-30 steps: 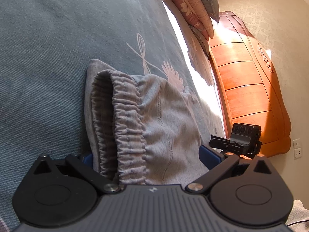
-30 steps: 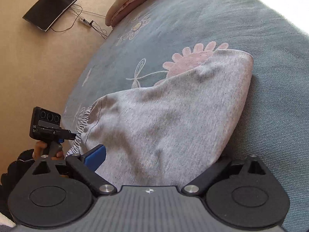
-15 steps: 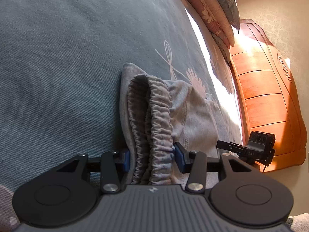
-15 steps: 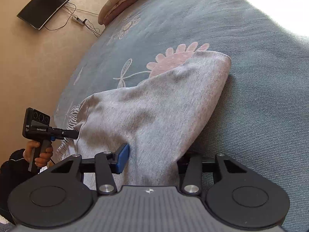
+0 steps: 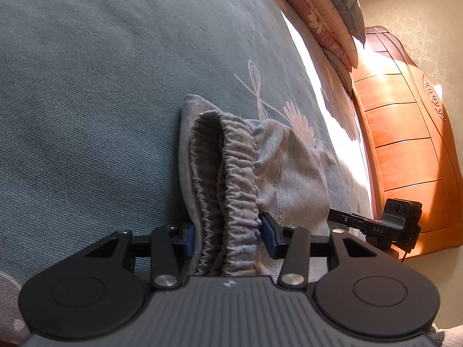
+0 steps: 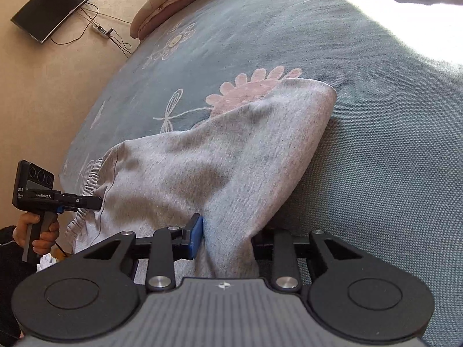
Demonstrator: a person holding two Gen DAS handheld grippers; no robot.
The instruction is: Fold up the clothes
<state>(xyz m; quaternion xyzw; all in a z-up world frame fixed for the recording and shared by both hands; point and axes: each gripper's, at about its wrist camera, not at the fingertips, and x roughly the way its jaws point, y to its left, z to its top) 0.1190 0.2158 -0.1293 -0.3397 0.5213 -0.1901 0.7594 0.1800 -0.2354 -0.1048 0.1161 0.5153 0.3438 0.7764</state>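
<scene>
- One grey garment is seen, bunched on the blue-grey bedspread; its elastic waistband sits at lower centre of the left wrist view, its plain folded end reaches centre-right of the right wrist view.
- Two grippers are counted. The left gripper is clamped on the gathered waistband, blue pads pressed against both sides.
- The right gripper is closed on a fold of the grey fabric; one blue pad is visible, the other is hidden behind cloth.
- One hand is seen at lower left of the right wrist view, wrapped around the left gripper's handle.
- Stacked pillows and one wooden headboard are at upper right in the left view.
- One dark screen is on the floor, upper left of the right view.
</scene>
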